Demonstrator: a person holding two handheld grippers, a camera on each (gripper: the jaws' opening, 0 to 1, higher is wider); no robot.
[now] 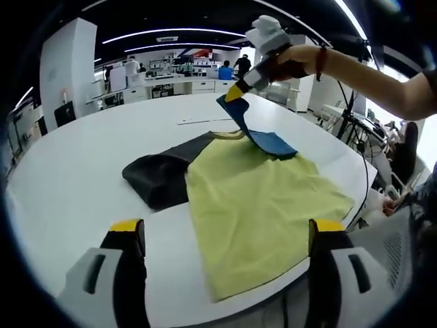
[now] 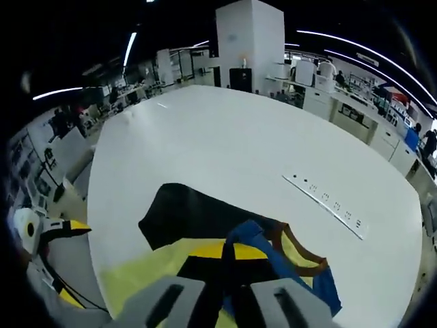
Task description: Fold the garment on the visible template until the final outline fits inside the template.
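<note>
Now the right gripper (image 1: 240,87) pinches the garment's blue strap (image 1: 263,137), lifting it above the yellow garment (image 1: 256,205) lying on the white table (image 1: 75,178) beside a black cloth (image 1: 160,174); the left gripper (image 1: 225,236) hovers spread apart, holding nothing

left gripper (image 1: 225,239): jaws spread wide, low | right gripper (image 1: 235,92): raised, jaws pinched closed

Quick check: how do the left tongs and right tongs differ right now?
The left tongs stand open and hold nothing, low near the table's near edge; the right tongs are shut on the blue fabric, lifting its end above the table. The left tongs are apart from the yellow garment; the right tongs hang over its far side. Both have yellow-tipped jaws.
</note>
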